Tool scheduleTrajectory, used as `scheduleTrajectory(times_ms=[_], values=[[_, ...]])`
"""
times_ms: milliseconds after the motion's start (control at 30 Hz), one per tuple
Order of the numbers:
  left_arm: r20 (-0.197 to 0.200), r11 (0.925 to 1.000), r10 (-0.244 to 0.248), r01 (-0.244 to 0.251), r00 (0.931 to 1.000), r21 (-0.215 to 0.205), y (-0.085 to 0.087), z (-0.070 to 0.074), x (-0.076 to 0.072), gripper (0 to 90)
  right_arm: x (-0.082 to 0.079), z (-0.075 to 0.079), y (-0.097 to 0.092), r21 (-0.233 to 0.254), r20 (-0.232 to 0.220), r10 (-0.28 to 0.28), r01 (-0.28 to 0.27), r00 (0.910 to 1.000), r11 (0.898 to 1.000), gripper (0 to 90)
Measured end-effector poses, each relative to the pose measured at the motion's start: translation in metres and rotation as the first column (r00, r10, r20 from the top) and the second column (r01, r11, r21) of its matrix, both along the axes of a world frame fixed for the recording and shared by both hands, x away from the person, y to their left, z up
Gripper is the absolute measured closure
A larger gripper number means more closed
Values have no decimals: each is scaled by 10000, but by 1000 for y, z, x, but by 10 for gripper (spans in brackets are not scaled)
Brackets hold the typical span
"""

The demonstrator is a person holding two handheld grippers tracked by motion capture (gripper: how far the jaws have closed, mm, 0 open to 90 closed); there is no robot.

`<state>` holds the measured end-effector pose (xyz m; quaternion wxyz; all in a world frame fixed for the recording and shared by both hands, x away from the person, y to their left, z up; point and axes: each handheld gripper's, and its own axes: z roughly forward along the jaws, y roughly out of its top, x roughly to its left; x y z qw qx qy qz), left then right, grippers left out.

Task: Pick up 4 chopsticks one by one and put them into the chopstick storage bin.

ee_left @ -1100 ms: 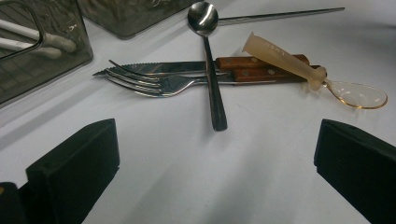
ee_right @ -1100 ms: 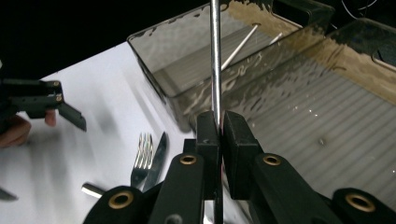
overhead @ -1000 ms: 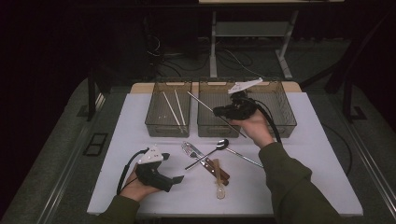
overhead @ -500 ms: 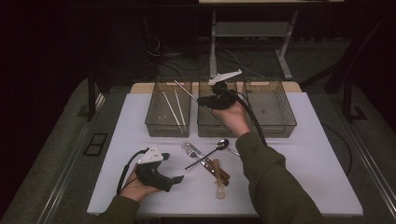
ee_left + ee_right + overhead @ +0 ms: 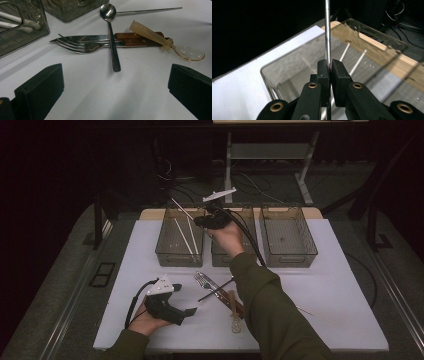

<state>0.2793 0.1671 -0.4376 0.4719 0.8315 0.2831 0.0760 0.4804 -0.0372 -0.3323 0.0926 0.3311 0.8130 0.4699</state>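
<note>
table (image 5: 340,285): white top, three clear bins lined up along the far edge, loose cutlery in the middle near the person

left bin (image 5: 181,239): already has two pale chopsticks (image 5: 186,236) lying in it, so this looks like the chopstick bin

right gripper (image 5: 200,221): a second ago it was over the middle bin (image 5: 246,232), now it's slid across to the gap above the left bin's near-right corner. Jaws clamped tight on a metal chopstick (image 5: 327,30)

metal chopstick: pinched partway along, the rod sticks up and away past the jaws and hangs right over the left bin in the right gripper view. Not in the bin yet, I'd say it just needs lowering and letting go

left gripper (image 5: 186,312): hasn't budged, parked on the table near the front edge, jaws spread wide with nothing in them

leftover pile: fork (image 5: 82,46), steak knife (image 5: 105,38), metal spoon (image 5: 110,27) lying across both, clear plastic spoon (image 5: 162,41), plus a second metal chopstick (image 5: 147,11) behind them. Plenty left to sort, I reckon.
</note>
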Motion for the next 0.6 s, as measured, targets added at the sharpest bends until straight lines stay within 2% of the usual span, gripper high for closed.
scheduleTrajectory(times_ms=[367, 600], values=[[-12, 9999, -15, 14, 10000, -159, 1, 1, 0, 0, 12, -5, 48, 138, -43, 224, -224, 9997, 9997, 854], [-21, 9997, -64, 63, 10000, -253, 1, 0, 1, 0, 17, -17, 66, 257, 36, 178, -179, 9998, 9995, 854]])
